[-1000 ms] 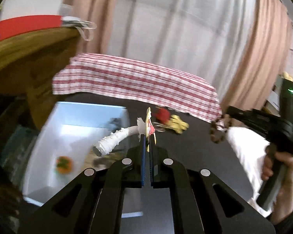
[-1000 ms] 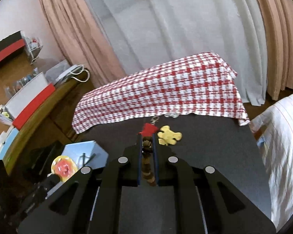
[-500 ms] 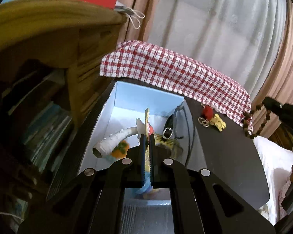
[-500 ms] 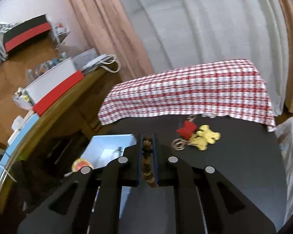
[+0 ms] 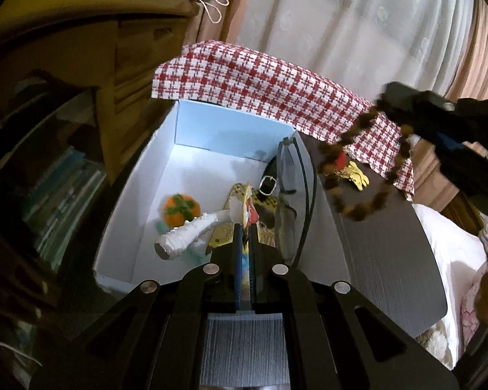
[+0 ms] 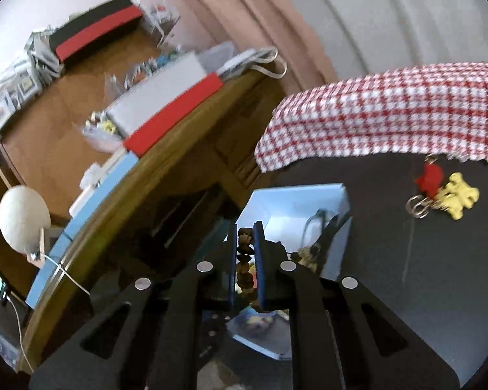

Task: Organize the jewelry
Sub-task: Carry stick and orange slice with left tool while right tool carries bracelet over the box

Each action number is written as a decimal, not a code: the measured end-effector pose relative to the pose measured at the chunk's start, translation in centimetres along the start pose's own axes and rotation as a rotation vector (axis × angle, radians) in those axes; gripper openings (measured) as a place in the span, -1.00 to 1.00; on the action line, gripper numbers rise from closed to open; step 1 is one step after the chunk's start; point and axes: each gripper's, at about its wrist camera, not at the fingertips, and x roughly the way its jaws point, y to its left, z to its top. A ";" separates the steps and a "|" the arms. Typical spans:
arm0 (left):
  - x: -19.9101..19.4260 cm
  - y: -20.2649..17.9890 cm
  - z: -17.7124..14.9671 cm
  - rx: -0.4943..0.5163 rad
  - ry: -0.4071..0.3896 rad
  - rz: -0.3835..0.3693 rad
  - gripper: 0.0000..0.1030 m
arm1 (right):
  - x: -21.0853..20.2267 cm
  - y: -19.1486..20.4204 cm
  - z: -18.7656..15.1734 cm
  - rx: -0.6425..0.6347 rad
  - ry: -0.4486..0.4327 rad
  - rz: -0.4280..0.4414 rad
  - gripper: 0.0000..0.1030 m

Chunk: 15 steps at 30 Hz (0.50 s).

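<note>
Now the left hand-held gripper (image 5: 243,227), low in the frame's centre, is clamped on a yellow-and-red charm with a white wrapped handle (image 5: 187,235), held over the open blue box (image 5: 231,128). At upper right, the right hand-held gripper (image 6: 246,232) is closed on a brown bead bracelet (image 5: 358,206) dangling above the black bench (image 5: 390,260), near the red and yellow keychain (image 6: 445,191).

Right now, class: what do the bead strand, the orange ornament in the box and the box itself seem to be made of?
Bead strand: probably wood, brown matte round beads.
Orange ornament: likely felt or yarn, with a fuzzy surface and a green top.
Box: apparently cardboard, with thin flat white walls and folded corners, smooth and matte.
</note>
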 end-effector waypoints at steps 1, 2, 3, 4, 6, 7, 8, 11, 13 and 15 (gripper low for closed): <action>0.0 0.0 0.0 0.005 0.001 0.001 -0.92 | 0.6 -0.1 -0.2 0.006 0.015 0.001 -0.79; -0.1 -0.1 -0.1 0.010 0.002 0.001 -0.92 | 1.2 -0.2 -0.4 0.012 0.029 0.000 -0.79; -0.1 0.0 -0.2 0.012 0.000 0.004 -0.92 | 1.8 -0.4 -0.6 0.017 0.045 -0.003 -0.79; -0.2 0.0 -0.2 0.015 -0.001 0.007 -0.92 | 2.3 -0.6 -0.8 0.019 0.056 -0.010 -0.79; -0.2 0.0 -0.2 0.019 -0.004 0.010 -0.92 | 3.2 -0.9 -1.1 0.022 0.080 -0.033 -0.79; -0.2 0.0 -0.2 0.020 -0.005 0.009 -0.91 | 3.8 -1.2 -1.3 0.021 0.091 -0.062 -0.79; -0.2 0.0 -0.2 0.023 -0.007 0.009 -0.91 | 4.1 -1.4 -1.5 0.017 0.097 -0.085 -0.79; -0.1 -0.1 -0.2 0.037 -0.011 0.017 -0.91 | 5.0 -1.9 -2.1 -0.011 0.109 -0.163 -0.79; 0.0 -0.2 -0.2 0.048 -0.013 0.022 -0.88 | 5.4 -1.9 -2.3 -0.033 0.110 -0.212 -0.79; 0.0 -0.3 -0.2 0.051 -0.014 0.024 -0.85 | 5.9 -1.9 -2.6 -0.054 0.115 -0.260 -0.78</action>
